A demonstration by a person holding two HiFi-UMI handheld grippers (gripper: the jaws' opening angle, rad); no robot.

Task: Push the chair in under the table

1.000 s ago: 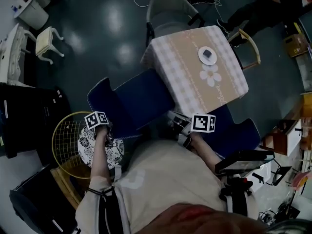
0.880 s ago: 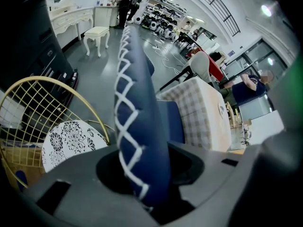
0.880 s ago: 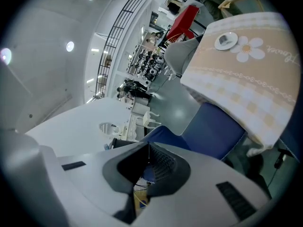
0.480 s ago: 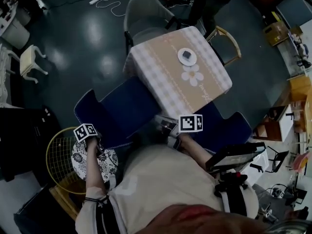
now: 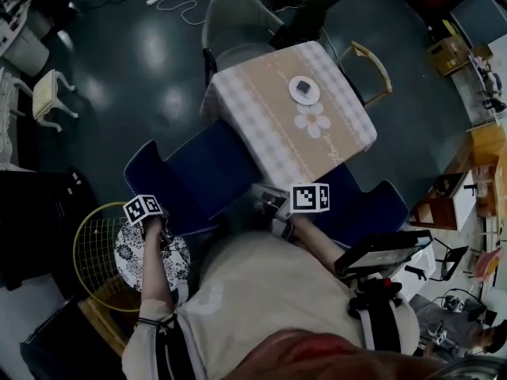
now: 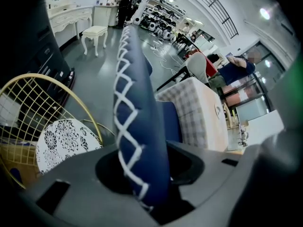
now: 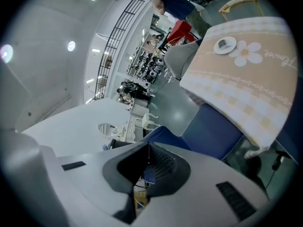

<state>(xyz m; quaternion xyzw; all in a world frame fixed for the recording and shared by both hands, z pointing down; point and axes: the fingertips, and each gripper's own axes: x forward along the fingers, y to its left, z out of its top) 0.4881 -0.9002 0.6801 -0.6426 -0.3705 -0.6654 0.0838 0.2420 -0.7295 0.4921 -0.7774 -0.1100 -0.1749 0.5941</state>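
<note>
Chair (image 5: 198, 172) update: honestly not much has changed since 1 second ago. Mostly the head camera swung. The blue seat is in about the same spot, front edge at the table (image 5: 261, 125) and the back sticking well out toward me. So I'd say the push has barely started.

Left gripper (image 6: 144, 174) is pinching the chair's white-stitched rim. Only its own view shows that, since the head view has the marker cube (image 5: 142, 208) covering the grip. Right gripper (image 7: 147, 162) is pressed together with nothing in it, just off the table's near edge.
</note>
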